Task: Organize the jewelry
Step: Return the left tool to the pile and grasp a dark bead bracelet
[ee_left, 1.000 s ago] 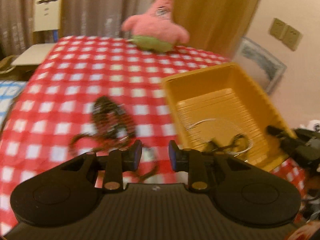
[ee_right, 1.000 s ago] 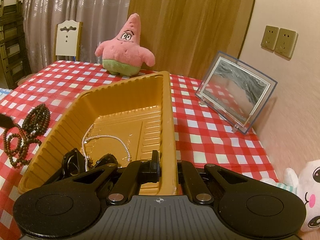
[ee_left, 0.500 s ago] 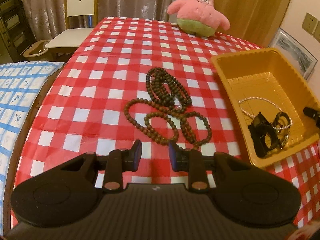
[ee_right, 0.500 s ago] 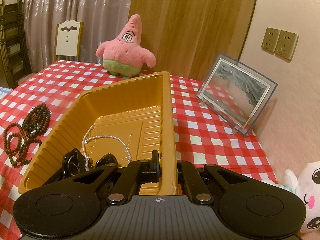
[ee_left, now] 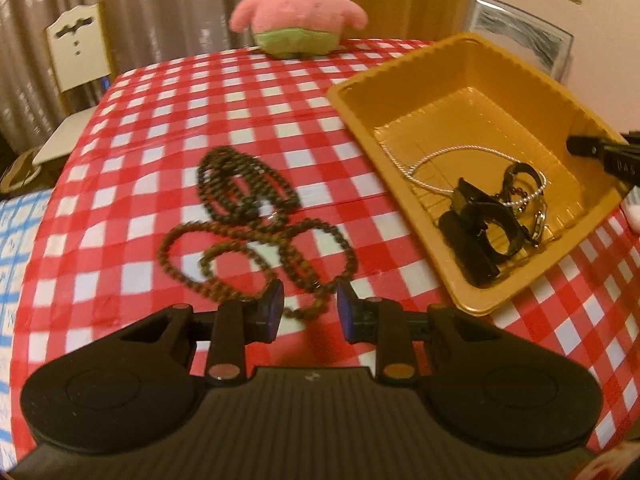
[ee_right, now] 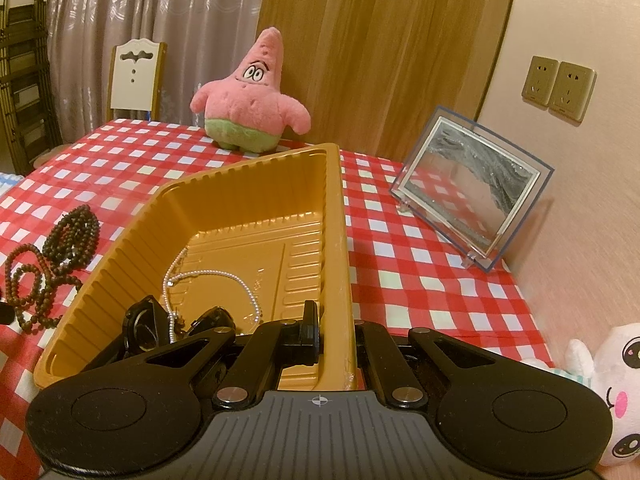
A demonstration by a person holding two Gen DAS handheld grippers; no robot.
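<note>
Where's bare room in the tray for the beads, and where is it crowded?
The tray floor is bare toward the far end, nearest the pink plush. The near end is crowded: black pieces and a silver chain lie there, and the right gripper is clamped on the near wall. The beads lie on the cloth beside the tray.

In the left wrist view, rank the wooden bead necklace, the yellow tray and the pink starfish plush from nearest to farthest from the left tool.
1. wooden bead necklace, on the cloth just ahead of the left tool.
2. yellow tray, ahead to the right.
3. pink starfish plush, at the table's far edge.
</note>
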